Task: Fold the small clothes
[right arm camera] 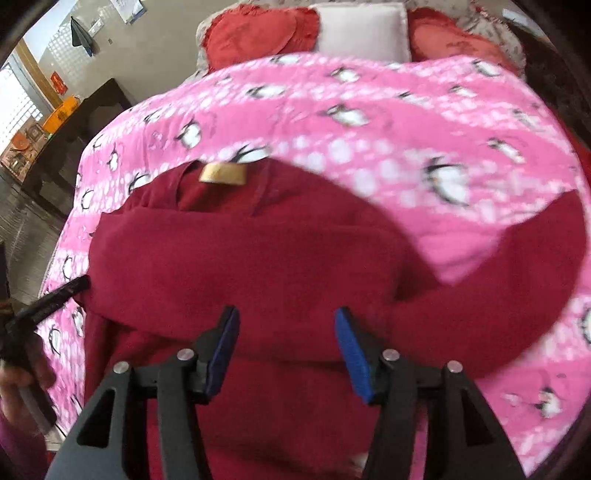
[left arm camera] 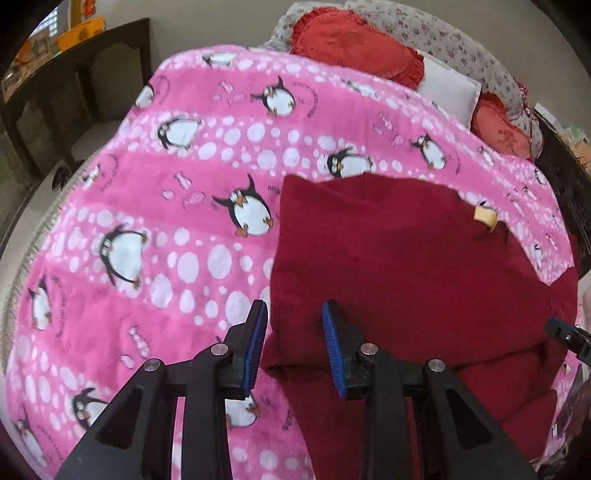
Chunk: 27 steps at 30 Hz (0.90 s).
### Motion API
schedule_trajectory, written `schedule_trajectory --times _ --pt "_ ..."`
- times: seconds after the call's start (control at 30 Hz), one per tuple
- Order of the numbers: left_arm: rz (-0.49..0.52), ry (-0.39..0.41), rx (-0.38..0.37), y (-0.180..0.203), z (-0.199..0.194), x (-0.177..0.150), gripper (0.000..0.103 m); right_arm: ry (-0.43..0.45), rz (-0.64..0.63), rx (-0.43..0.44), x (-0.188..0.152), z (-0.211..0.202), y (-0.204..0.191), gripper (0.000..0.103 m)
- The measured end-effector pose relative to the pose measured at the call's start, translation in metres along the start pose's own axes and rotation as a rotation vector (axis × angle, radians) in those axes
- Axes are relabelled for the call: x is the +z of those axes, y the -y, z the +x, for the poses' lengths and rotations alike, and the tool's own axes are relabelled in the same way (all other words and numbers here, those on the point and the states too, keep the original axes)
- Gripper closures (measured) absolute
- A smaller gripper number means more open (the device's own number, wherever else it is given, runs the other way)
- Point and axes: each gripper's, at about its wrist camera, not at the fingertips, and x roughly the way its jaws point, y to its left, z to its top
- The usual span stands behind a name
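Observation:
A dark red garment [left arm camera: 406,258] lies on a pink penguin blanket [left arm camera: 166,184], partly folded, with a tan neck label [left arm camera: 485,216]. My left gripper [left arm camera: 295,332] is open and empty, hovering over the garment's left edge. In the right wrist view the garment [right arm camera: 258,258] fills the middle, its label [right arm camera: 222,173] at the far end and a sleeve [right arm camera: 517,288] spread to the right. My right gripper [right arm camera: 286,332] is open and empty above the garment's near part. The left gripper shows at the left edge of the right wrist view [right arm camera: 48,302]; the right gripper shows at the right edge of the left wrist view [left arm camera: 570,336].
Red heart cushions [left arm camera: 354,44] and a white pillow [right arm camera: 364,31] lie at the head of the bed. A dark wooden table [left arm camera: 74,85] stands left of the bed. The blanket's left edge [left arm camera: 29,258] drops to the floor.

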Motion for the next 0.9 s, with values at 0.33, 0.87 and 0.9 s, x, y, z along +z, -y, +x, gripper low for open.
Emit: schedule_trajectory --times 0.33,0.87,0.9 --pt "0.03 0.048 -0.053 0.029 -0.022 0.005 0.093 0.124 0.28 -0.062 -0.011 -0.066 0.106 0.033" --pt "0.09 0.009 -0.039 0.052 -0.017 -0.009 0.093 0.15 0.358 -0.093 -0.029 -0.057 0.146 0.096" --pt "0.08 0.007 -0.04 0.05 -0.015 -0.007 0.093 0.161 0.366 -0.088 -0.045 -0.072 0.149 0.096"
